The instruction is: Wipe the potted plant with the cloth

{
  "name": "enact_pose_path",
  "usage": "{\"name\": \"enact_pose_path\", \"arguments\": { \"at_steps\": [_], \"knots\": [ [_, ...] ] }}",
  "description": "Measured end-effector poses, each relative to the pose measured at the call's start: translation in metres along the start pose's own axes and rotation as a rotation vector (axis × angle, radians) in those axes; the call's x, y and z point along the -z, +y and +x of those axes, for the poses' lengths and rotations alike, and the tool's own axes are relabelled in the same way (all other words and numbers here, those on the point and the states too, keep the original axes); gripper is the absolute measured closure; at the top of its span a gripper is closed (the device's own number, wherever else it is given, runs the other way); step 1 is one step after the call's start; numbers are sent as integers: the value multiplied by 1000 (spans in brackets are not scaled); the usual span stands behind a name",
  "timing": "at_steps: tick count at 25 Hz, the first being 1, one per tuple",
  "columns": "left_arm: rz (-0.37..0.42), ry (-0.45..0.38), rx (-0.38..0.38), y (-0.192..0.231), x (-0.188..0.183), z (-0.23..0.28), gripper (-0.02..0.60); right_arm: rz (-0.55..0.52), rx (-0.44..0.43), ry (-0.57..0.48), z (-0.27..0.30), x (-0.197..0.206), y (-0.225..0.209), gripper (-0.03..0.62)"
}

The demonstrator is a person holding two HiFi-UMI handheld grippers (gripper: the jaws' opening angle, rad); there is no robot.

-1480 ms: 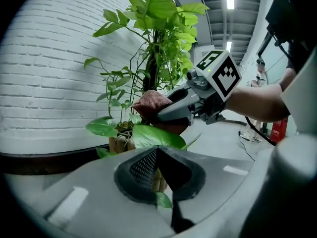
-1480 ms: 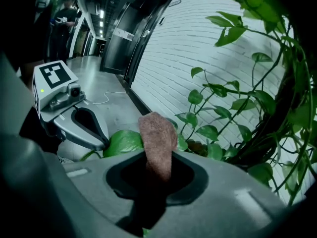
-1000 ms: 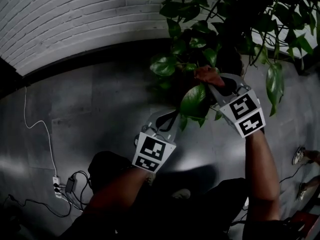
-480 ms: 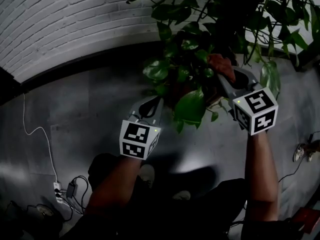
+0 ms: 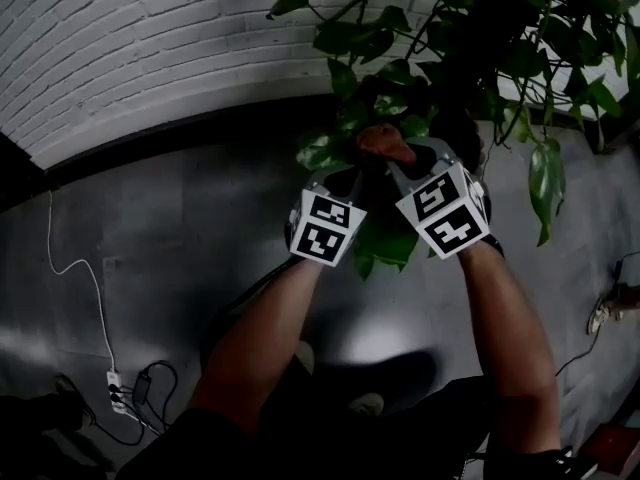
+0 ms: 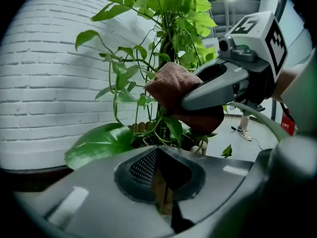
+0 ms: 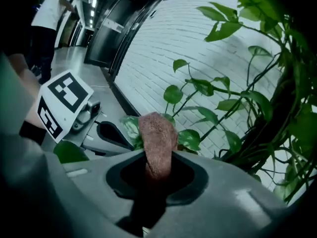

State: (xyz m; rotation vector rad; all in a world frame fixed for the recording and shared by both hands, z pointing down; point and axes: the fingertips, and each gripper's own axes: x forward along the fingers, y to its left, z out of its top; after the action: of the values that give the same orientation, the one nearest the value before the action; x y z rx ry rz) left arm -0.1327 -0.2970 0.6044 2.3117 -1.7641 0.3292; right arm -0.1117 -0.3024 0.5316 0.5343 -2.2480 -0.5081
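You've swung your left gripper (image 5: 338, 178) up from down low, so now it sits right beside the right gripper (image 5: 395, 163) in the middle of the potted plant (image 5: 450, 38). Its jaws are pinched together on nothing I can spot, with a big leaf (image 6: 99, 145) just off to one side. The right gripper's clamped on the brown cloth (image 7: 157, 143), free end poking up among the stems, so I'd guess you're lining up to steady that leaf and wipe it next.
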Motion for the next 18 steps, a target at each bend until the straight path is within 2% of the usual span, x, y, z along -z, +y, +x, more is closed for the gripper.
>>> {"name": "enact_pose_path", "arguments": {
  "at_steps": [5,11,18],
  "knots": [
    [-30,-39,33,-8,-11,17,572,-47,-40,48,11,8,17,528],
    [-61,-36,42,-9,-6,19,572,-53,-78,27,6,2,29,528],
    [-8,-66,80,-19,-11,15,572,-14,-128,-4,2,1,45,528]
  ]
}}
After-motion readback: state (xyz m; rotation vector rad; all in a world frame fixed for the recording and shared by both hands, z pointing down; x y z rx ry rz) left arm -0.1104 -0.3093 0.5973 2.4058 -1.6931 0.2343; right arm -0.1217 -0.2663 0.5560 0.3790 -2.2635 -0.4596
